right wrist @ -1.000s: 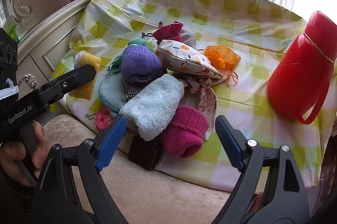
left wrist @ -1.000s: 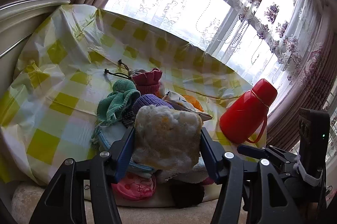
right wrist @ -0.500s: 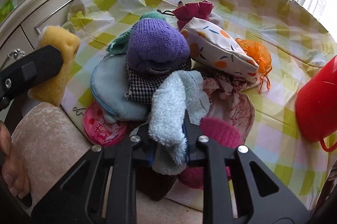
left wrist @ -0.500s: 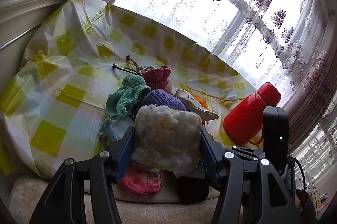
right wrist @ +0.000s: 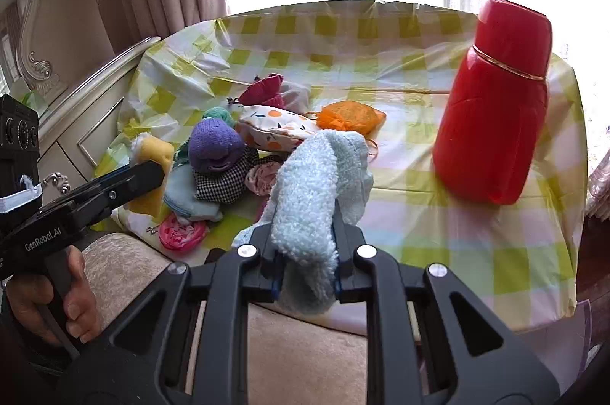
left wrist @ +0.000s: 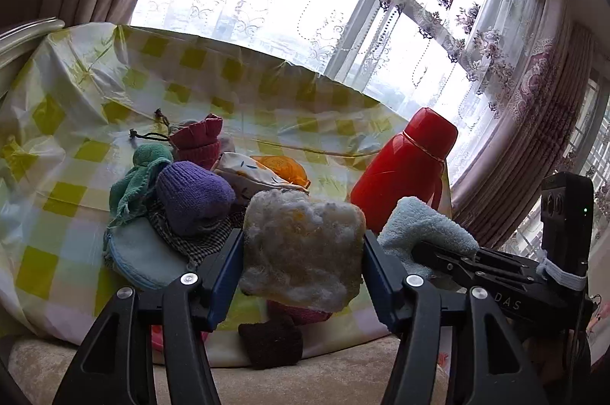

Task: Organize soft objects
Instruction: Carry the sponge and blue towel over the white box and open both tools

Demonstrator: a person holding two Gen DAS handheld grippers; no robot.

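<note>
- The left tongs pinch a fluffy yellow sponge, held above the near edge of the worktop.
- The right tongs pinch a pale blue towel, lifted clear of the pile.
- A purple knit hat, checked cloth, printed pouch and orange pouch lie heaped on the checked cover.
- A red flask stands upright, apart to the right.

the pile lay on the counter toward its left, the flask well apart on the right. in the pile, the hat sat on the checked cloth, the pouch behind it, the net bag right of the pouch. the left tool held the sponge left of the pile; the right tool held the towel before it.
</note>
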